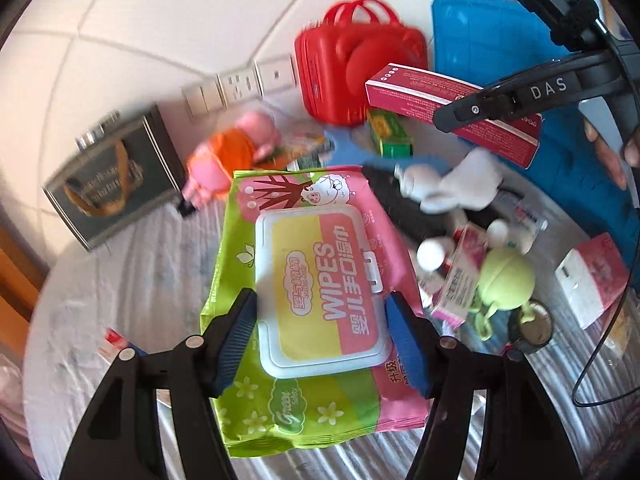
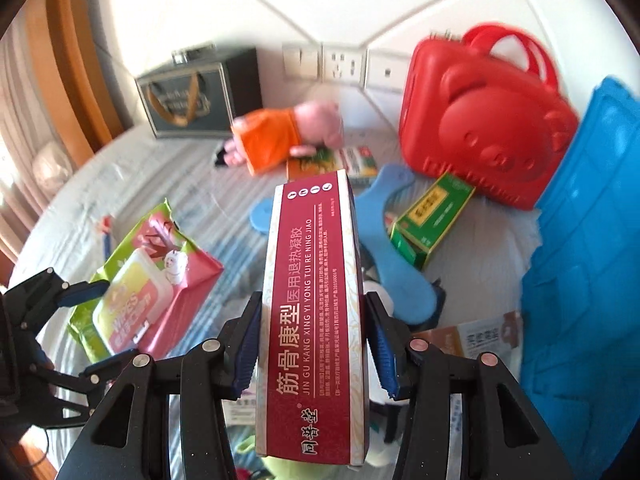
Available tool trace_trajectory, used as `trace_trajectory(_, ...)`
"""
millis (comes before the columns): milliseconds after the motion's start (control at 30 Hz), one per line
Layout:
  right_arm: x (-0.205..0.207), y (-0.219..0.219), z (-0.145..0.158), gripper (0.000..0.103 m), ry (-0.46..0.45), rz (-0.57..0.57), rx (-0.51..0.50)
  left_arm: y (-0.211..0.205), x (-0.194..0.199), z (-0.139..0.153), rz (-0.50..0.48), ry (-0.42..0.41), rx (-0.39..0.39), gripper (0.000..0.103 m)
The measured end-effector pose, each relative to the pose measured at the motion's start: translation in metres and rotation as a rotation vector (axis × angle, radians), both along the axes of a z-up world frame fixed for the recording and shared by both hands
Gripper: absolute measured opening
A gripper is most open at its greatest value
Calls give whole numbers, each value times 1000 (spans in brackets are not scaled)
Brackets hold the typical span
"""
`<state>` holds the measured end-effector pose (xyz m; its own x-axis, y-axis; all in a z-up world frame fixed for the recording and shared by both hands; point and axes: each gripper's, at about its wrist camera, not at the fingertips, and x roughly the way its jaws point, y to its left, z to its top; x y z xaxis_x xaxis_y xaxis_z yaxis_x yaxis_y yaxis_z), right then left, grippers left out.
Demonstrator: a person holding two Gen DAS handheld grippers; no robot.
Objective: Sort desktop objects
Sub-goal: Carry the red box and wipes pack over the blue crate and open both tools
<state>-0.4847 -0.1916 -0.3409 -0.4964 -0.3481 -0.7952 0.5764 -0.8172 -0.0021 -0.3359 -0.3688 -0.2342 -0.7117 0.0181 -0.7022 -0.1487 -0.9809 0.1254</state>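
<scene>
The left gripper [image 1: 322, 338] has its blue-padded fingers [image 1: 236, 336] clamped on the two sides of a pack of wet wipes [image 1: 308, 300], which is lifted off the striped cloth of the desk [image 1: 132, 280]. The pack is green and pink with a white flip lid, and it hangs tilted between the pads.

The right gripper [image 2: 314, 346] holds a long dark-red medicine box [image 2: 314, 312] the same way, its fingers [image 2: 248, 344] pressing on the box's long sides; the box points away from the camera and is raised above the clutter.

Toward the far edge of the desk, by the wall, stands a red bear-faced case [image 2: 484, 120] with handles, and a blue tray [image 2: 588, 248] leans at the right edge. A green box [image 2: 430, 220] lies just in front of the case, touching its lower edge, beside a blue flat piece [image 2: 384, 216]. A pink plush pig in an orange dress [image 2: 288, 136] lies near the far edge, with a dark tin box [image 2: 192, 100] beyond it at the far left. In the left wrist view a light-green toy [image 1: 504, 280], a white plush [image 1: 456, 180] and small packets lie heaped near the right edge.
</scene>
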Motion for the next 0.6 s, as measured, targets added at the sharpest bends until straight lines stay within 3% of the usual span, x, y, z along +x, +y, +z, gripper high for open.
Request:
trace_trajectory(300,77,51,98,48,122,-33,-167,34,38,98,-90,222,-40,65)
trace_trajectory(433,129,92,146,48,186,-93,-251,71,53,143,-201,328,-41,65)
trace_trajectory(600,203,160,208,48,318,-206,-299,131,65,199,-368,452,20,65)
